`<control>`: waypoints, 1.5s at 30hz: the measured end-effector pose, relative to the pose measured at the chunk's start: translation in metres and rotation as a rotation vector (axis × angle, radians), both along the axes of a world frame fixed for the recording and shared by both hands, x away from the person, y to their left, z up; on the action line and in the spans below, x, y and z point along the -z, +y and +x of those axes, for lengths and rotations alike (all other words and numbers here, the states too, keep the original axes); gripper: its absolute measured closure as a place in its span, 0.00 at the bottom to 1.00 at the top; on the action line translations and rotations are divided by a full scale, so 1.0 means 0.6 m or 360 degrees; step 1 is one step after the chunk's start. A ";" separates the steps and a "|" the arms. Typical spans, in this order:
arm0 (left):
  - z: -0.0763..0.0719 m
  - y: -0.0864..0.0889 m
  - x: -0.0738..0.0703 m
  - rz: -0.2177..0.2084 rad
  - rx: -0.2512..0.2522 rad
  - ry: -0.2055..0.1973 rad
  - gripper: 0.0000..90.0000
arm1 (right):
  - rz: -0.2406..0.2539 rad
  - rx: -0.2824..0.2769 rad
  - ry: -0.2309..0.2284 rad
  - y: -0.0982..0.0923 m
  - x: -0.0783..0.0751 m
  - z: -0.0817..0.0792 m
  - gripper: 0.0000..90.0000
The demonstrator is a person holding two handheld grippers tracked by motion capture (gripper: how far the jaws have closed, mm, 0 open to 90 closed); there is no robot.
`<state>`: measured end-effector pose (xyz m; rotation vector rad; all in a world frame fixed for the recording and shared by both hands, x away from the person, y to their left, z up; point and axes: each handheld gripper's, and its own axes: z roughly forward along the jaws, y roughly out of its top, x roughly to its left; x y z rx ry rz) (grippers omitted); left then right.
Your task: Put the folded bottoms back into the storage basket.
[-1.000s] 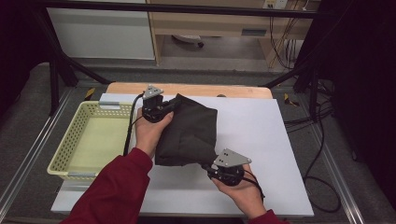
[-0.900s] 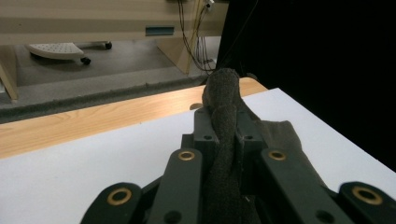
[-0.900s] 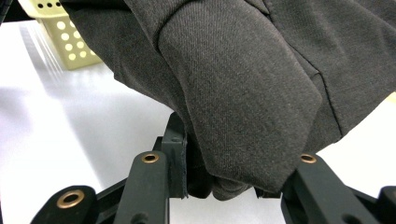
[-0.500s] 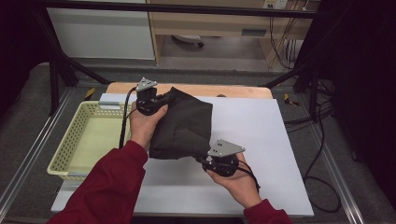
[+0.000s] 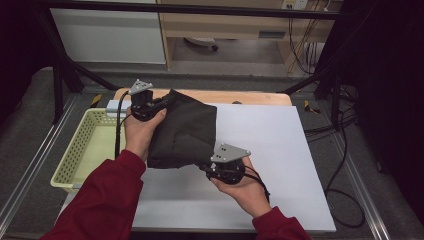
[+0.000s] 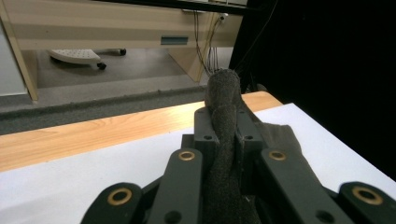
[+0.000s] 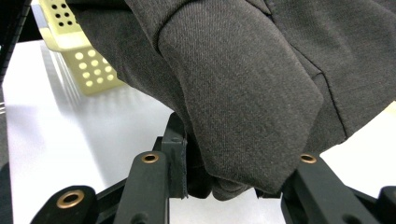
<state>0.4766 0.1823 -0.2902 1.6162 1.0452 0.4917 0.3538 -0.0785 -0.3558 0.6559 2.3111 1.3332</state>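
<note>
I could read no text, label, brand, number or sign anywhere in my views. The desk (image 6: 116, 28) behind the table carried a small grey plate (image 6: 177, 40), but it was too blurred for me to make out any writing on it.

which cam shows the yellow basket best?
High view: the yellow basket shows nearly whole, left of the dark garment on the white table. Right gripper view catches just a perforated corner behind the cloth. Left gripper view faces away from it.
</note>
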 end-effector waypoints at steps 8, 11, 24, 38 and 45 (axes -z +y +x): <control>-0.005 0.043 -0.008 -0.0012 -0.0045 -0.0012 0.92 | -0.0028 -0.0058 -0.0001 0.041 -0.014 0.010 0.71; -0.007 0.059 -0.010 -0.0024 -0.0066 -0.0011 0.92 | -0.0033 -0.0076 0.0001 0.055 -0.016 0.013 0.71; -0.008 0.115 -0.047 -0.0034 -0.0126 -0.0023 0.92 | -0.0008 -0.0134 0.0011 0.104 -0.046 0.032 0.71; -0.007 0.162 -0.073 -0.0083 -0.0119 -0.0016 0.92 | 0.0020 -0.0192 0.0041 0.138 -0.058 0.055 0.71; -0.025 0.199 -0.082 -0.0091 -0.0160 -0.0053 0.92 | 0.0003 -0.0210 -0.0009 0.173 -0.065 0.048 0.71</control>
